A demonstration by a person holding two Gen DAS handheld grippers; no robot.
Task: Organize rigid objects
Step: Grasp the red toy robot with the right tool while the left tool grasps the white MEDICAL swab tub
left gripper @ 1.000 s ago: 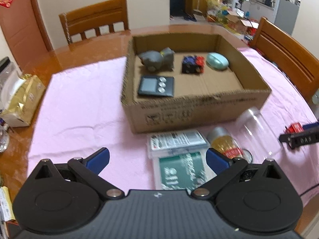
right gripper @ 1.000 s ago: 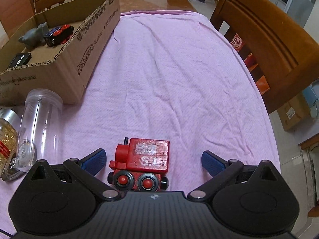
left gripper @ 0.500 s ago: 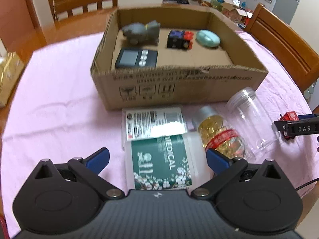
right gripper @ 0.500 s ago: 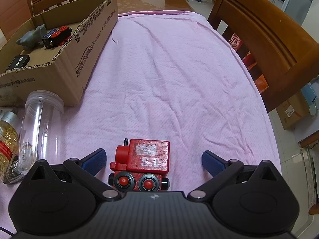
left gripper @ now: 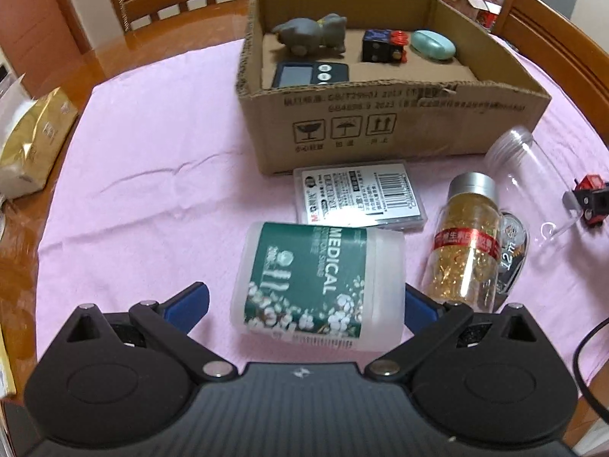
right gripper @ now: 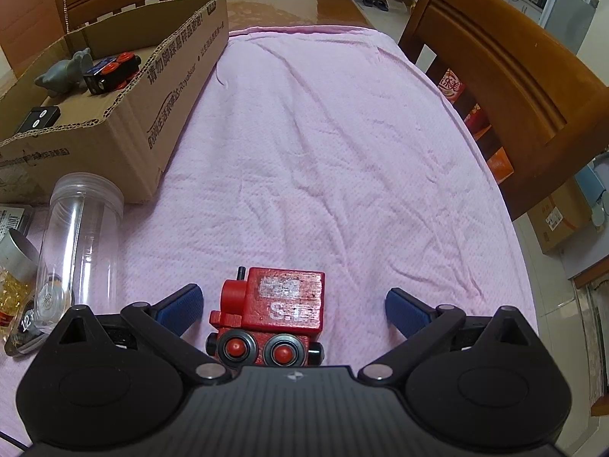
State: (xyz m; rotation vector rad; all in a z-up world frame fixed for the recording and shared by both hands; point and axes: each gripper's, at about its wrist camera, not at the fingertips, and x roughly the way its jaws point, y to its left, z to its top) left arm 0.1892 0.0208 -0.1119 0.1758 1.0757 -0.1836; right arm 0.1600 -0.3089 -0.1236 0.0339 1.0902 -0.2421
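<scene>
Straddling the medical cotton-swab jar [left gripper: 318, 285], which lies on its side on the pink cloth [left gripper: 152, 160], the left gripper [left gripper: 304, 304] is spread wide with nothing held, seemingly lined up to grasp it. The right gripper [right gripper: 293, 306], equally wide and empty, brackets the red toy train [right gripper: 272, 314]. The cardboard box [left gripper: 380, 118] ahead already holds sorted items, probably both objects' destination.

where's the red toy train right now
In the right wrist view, the red toy train sits on the pink cloth between the open right gripper's fingers, right of the clear jar.
</scene>
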